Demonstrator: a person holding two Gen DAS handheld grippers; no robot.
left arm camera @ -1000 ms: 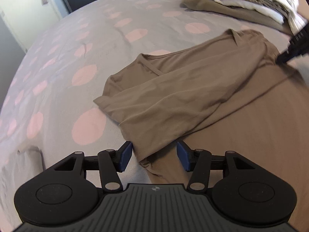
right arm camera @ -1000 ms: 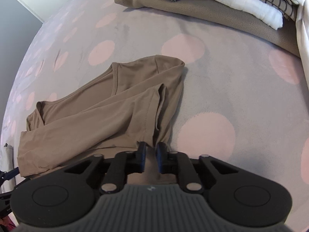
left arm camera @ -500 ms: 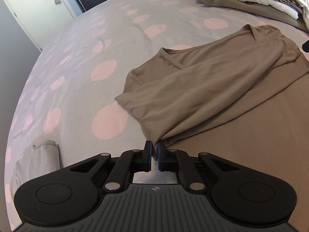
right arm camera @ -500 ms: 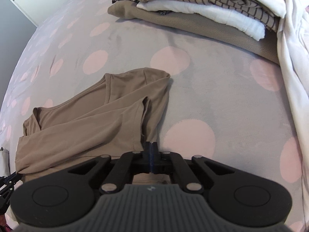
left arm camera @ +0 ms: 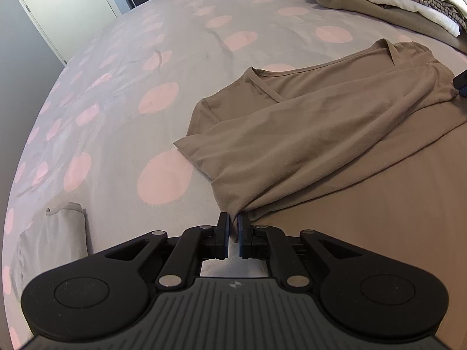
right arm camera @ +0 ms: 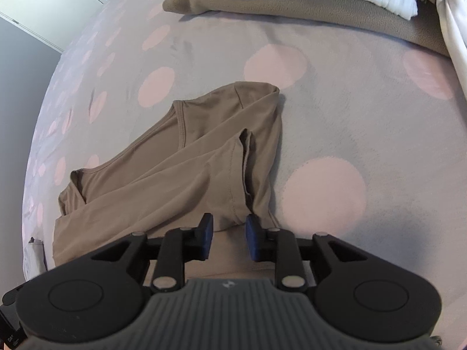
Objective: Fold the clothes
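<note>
A tan long-sleeved top (left arm camera: pixel 321 134) lies on the grey bedspread with pink dots (left arm camera: pixel 157 99), its sleeves folded across the body. My left gripper (left arm camera: pixel 232 224) is shut on a fold of the top at its near left side. In the right wrist view the same top (right arm camera: pixel 181 175) lies in front of my right gripper (right arm camera: pixel 229 227), which is open with the sleeve cuff edge between its blue fingers (right arm camera: pixel 253 233). The right gripper's tip shows at the right edge of the left wrist view (left arm camera: pixel 461 83).
A stack of folded clothes (right arm camera: pixel 306 3) sits at the far side of the bed, also in the left wrist view (left arm camera: pixel 394 3). A white sheet (right arm camera: pixel 455 23) hangs at far right. A grey fabric piece (left arm camera: pixel 58 233) lies near the bed's left edge. A white door (left arm camera: pixel 58 8) stands beyond.
My left gripper closed on the top's fold and stays shut. My right gripper, shut on the cuff half a second ago, has opened, and the cuff rests between its fingers.
</note>
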